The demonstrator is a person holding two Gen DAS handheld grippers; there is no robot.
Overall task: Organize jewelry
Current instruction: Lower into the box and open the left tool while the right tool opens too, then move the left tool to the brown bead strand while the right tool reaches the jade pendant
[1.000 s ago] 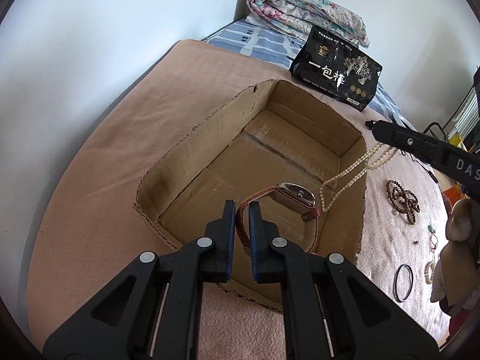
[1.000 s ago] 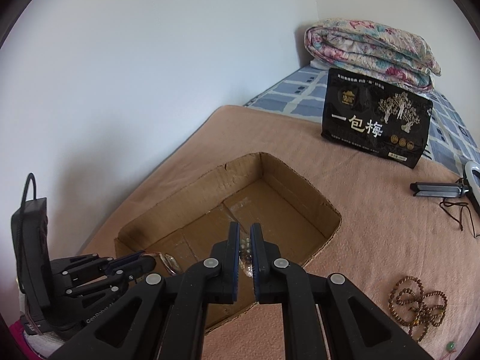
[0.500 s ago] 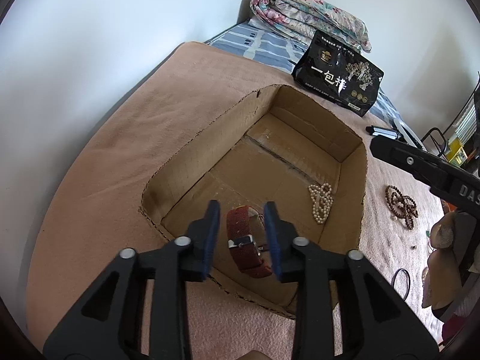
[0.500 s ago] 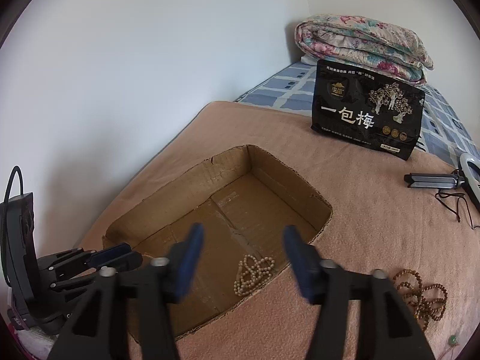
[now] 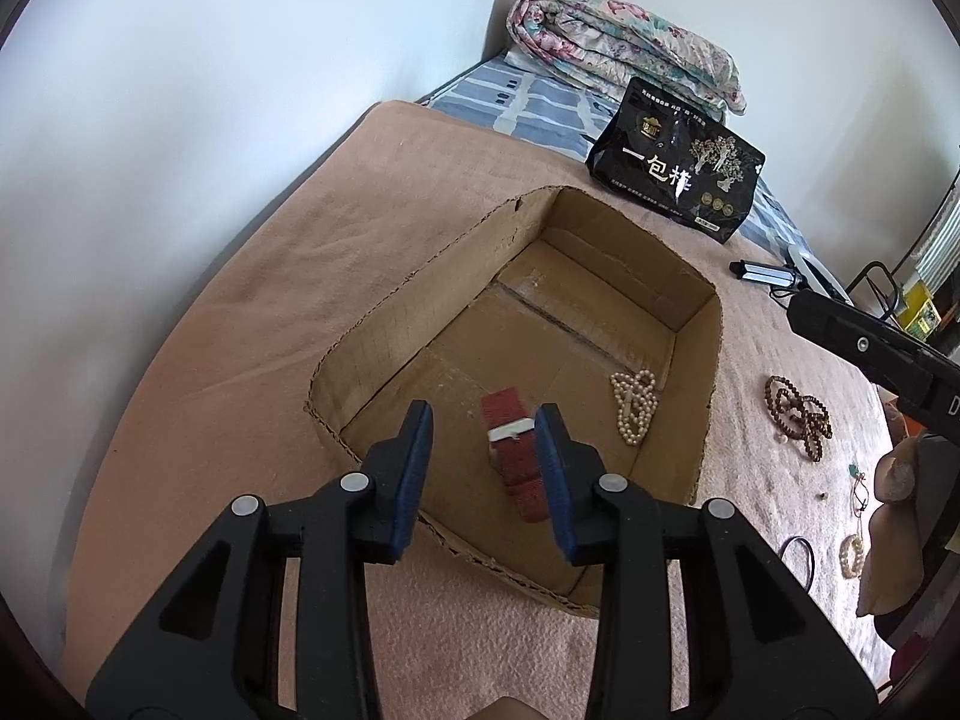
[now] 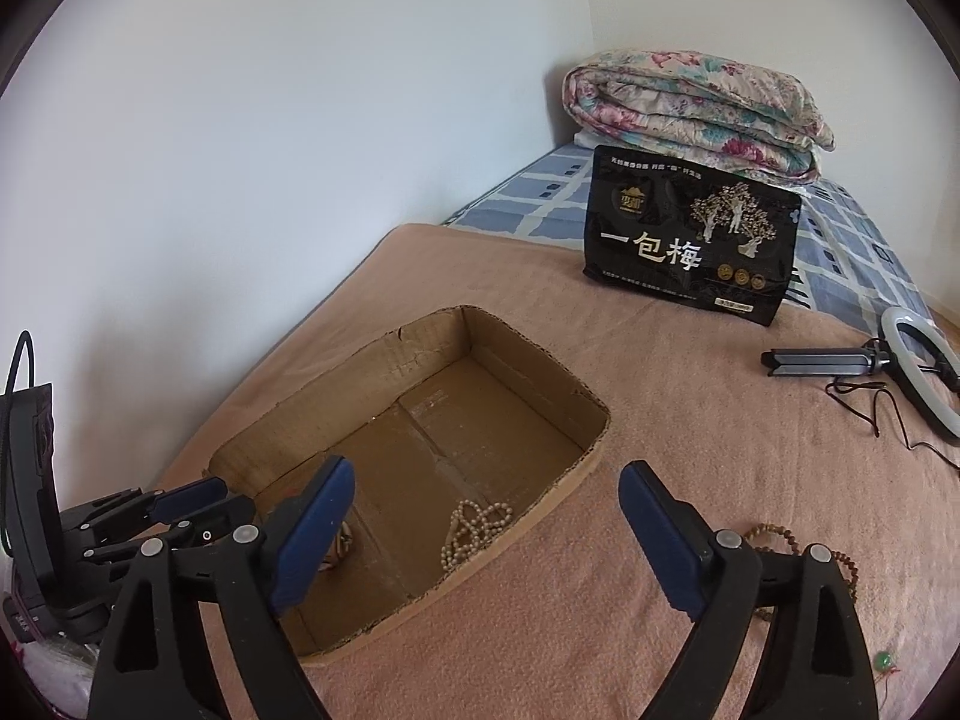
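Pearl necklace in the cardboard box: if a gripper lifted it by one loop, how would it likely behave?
The pearl necklace lies in slack, overlapping loops on the floor of the cardboard box, so it would probably hang limp and swing. Its small round beads look smooth, so a pinch might slip. Being a thin strand, it is likely light.

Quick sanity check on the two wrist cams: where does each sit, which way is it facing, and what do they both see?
Left wrist: rides the left gripper, looks forward and down into the cardboard box at the red watch strap; its own open fingers show, plus the right gripper at the right edge.
Right wrist: rides the right gripper, looks across the box toward the wall; its own wide-open fingers show, left gripper at lower left.
Shared: box, pearl necklace, black snack bag, folded quilt, brown bead strand.
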